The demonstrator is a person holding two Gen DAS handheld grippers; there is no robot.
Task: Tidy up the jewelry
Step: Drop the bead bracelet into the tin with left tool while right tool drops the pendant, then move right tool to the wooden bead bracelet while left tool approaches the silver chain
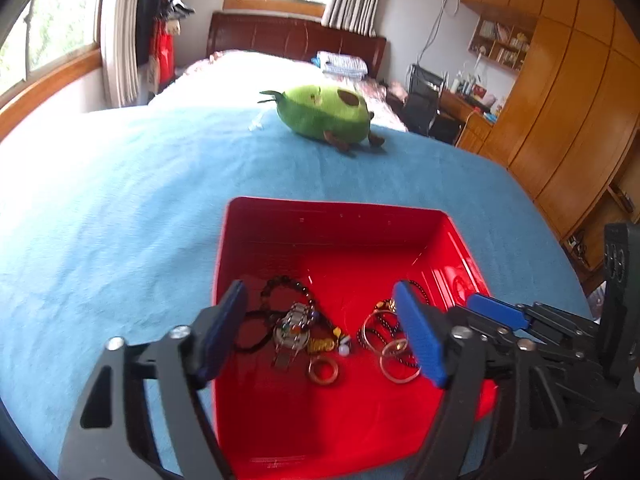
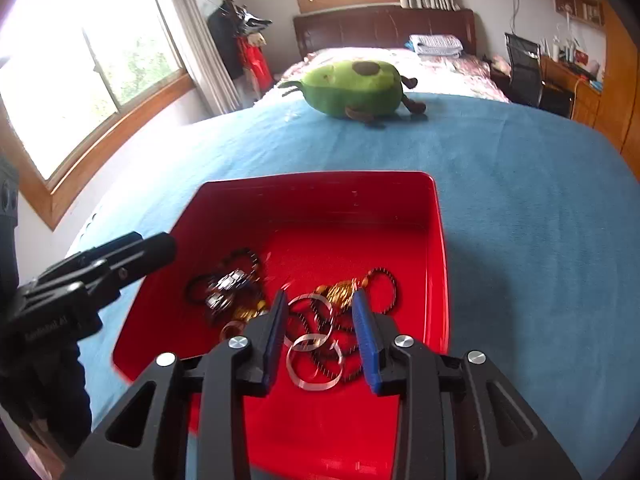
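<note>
Underneath, blue blanket (image 1: pixel 120 208); bedroom beyond.

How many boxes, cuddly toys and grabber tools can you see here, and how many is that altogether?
Red plastic box: 1
Green avocado-shaped plush toy: 1
Black two-finger grippers with blue pads: 2, the left gripper and the right gripper
Total: 4

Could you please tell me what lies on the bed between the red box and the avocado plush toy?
Only bare blue blanket lies between the red box and avocado plush, seen in both wrist views.
</note>
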